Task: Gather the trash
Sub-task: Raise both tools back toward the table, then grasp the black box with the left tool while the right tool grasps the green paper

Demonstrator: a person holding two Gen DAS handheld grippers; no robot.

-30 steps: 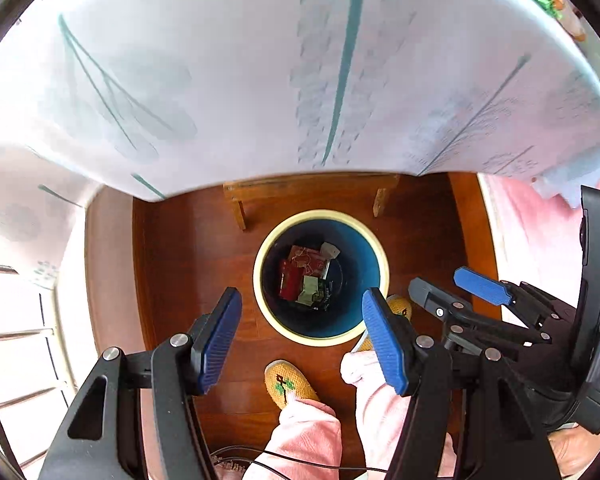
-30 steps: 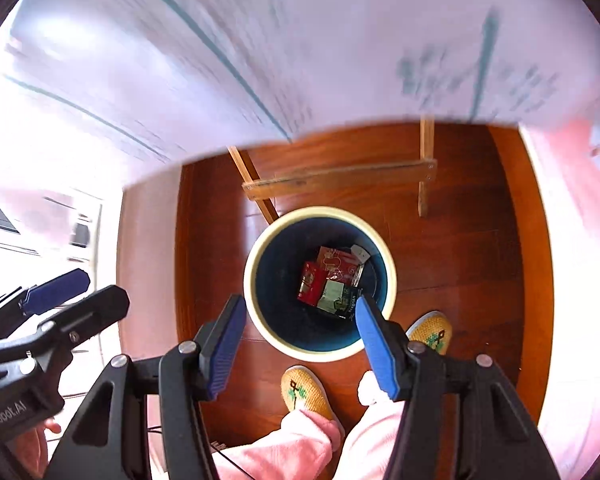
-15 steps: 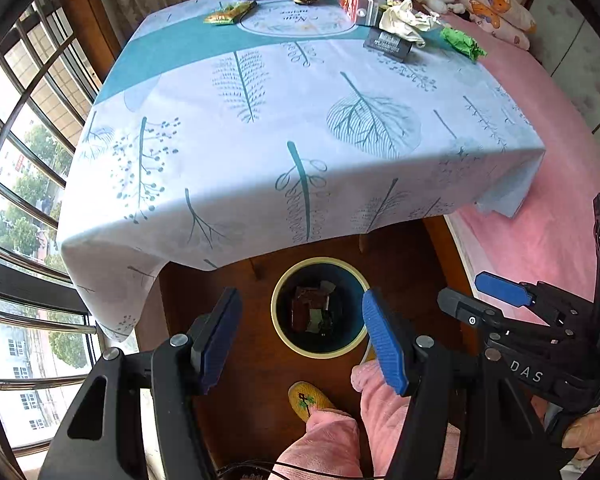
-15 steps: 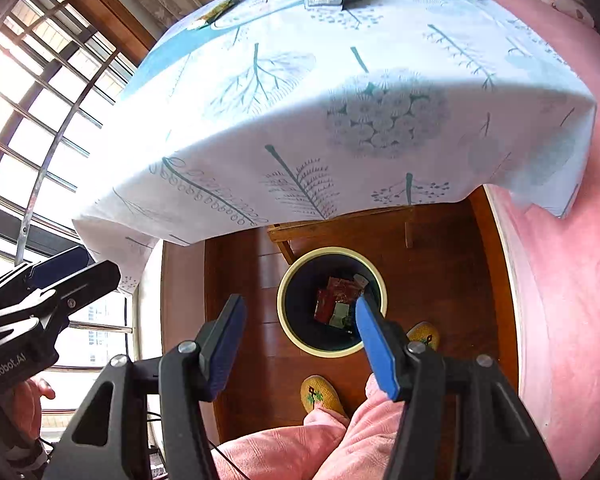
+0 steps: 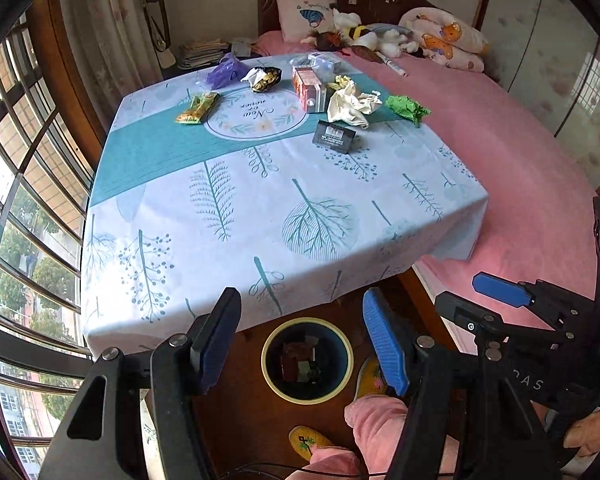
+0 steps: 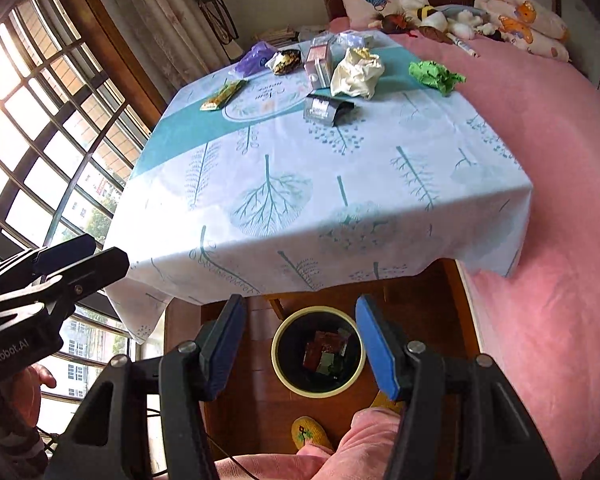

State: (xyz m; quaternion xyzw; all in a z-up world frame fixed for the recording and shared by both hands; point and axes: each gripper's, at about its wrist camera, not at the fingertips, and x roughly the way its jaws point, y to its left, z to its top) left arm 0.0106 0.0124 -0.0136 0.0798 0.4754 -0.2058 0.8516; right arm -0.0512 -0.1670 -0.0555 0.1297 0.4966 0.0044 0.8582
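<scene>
Though far off, table trash (image 5: 350, 106) beyond both empty hand-held grippers (image 5: 302, 344).

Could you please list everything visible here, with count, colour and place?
table: one, leaf-print blue cloth, centre
black packet: one, nearest on table
crumpled paper: one, cream, behind packet
green wad: one, table's right edge
carton: one, red, far middle
yellow wrapper: one, left
purple bag: one, far left
bin: one, yellow rim, floor, trash inside
bed: pink, right
slippers: yellow, floor
left gripper: open, empty
right gripper: open, empty
</scene>
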